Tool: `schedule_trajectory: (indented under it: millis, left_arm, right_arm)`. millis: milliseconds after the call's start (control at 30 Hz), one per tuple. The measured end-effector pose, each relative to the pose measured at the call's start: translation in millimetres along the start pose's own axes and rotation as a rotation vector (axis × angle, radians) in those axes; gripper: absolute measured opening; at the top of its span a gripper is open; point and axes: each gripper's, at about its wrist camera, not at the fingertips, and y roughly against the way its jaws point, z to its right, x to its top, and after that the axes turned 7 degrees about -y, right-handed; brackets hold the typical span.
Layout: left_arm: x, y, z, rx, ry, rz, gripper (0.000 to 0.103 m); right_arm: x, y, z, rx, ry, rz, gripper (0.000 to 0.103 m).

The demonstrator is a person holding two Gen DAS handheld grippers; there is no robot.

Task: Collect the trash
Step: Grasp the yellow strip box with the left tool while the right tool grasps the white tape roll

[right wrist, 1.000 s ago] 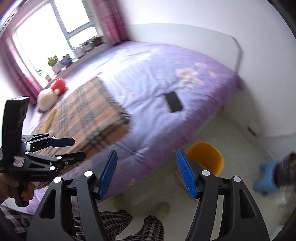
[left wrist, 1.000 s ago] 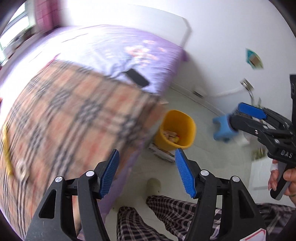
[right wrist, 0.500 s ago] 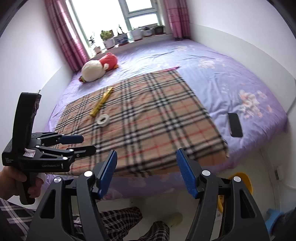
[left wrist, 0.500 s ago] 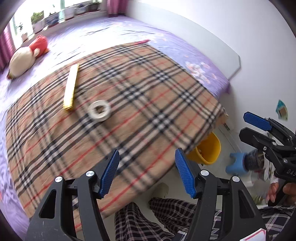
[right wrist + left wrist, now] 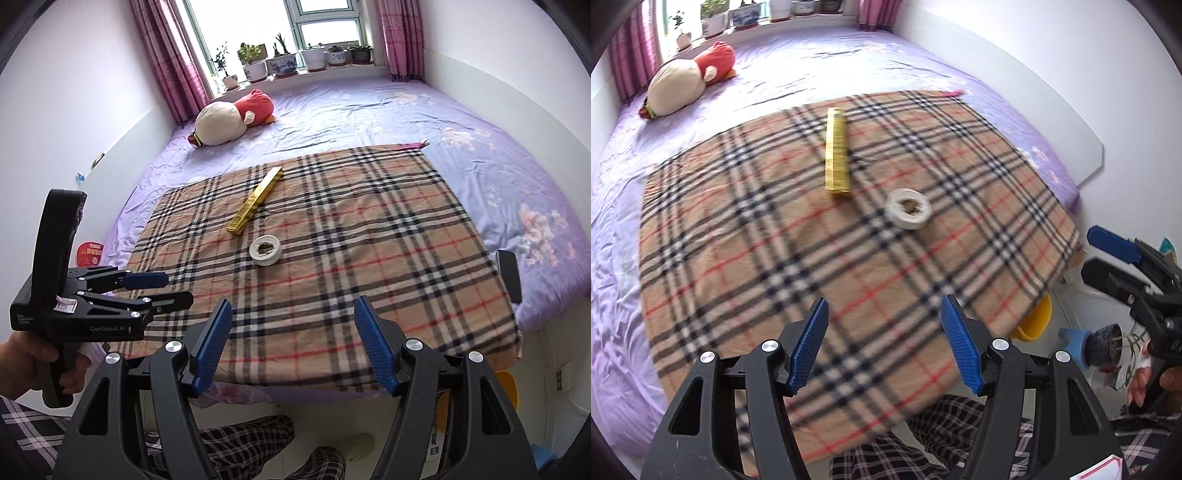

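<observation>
A long yellow box and a white tape roll lie close together on a plaid blanket spread over the purple bed. My left gripper hangs open over the blanket's near part, well short of both, with nothing between its blue pads. My right gripper is above the blanket's near edge; its jaws are opening and hold nothing. A yellow bin stands on the floor, half hidden under the bed's right corner.
A red and cream plush toy lies near the window. A black phone rests on the sheet, right of the blanket. Potted plants line the sill. A blue stool stands by the bin. The person's plaid trouser legs are below.
Both views have swung from the bin and the bed's side onto the plaid blanket. The yellow box and tape roll now sit nearer the middle of each picture.
</observation>
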Motion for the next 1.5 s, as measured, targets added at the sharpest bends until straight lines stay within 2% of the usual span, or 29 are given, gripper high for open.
schedule_trajectory:
  millis: [267, 500, 667, 733, 800, 933, 1233, 1367, 1400, 1433, 1500]
  left_arm:
    - [22, -15, -46, 0.038, 0.037, 0.003, 0.064]
    - [47, -25, -73, 0.056, 0.032, 0.006, 0.064]
    - [58, -29, -84, 0.058, 0.024, 0.001, 0.064]
    - [61, -30, -86, 0.057, 0.015, -0.002, 0.064]
    - [66, -33, -86, 0.051, 0.003, -0.005, 0.064]
    - [76, -42, -81, 0.039, -0.014, -0.005, 0.069]
    - [108, -79, -62, 0.021, -0.042, -0.024, 0.069]
    - [118, -93, -58, 0.034, -0.041, -0.038, 0.068]
    - [120, -96, -58, 0.039, -0.038, -0.042, 0.068]
    - [121, -97, -57, 0.039, -0.033, -0.043, 0.068]
    - [123, -100, -57, 0.047, -0.027, -0.039, 0.068]
  right_arm:
    - [11, -63, -27, -0.028, 0.024, -0.034, 0.071]
    - [23, -121, -41, -0.107, 0.052, -0.051, 0.071]
    - [31, -146, -47, -0.144, 0.082, -0.054, 0.069]
    - [32, -150, -47, -0.152, 0.084, -0.056, 0.047]
    - [34, -150, -44, -0.149, 0.069, -0.053, 0.040]
    - [37, -146, -32, -0.166, 0.023, -0.046, 0.040]
    - [55, -135, 32, -0.285, -0.127, -0.012, 0.040]
    - [62, -132, 51, -0.272, -0.179, -0.007, 0.041]
    - [62, -131, 53, -0.259, -0.187, -0.008, 0.044]
    - [61, -130, 54, -0.251, -0.194, -0.010, 0.055]
    - [58, -125, 56, -0.247, -0.204, 0.002, 0.066]
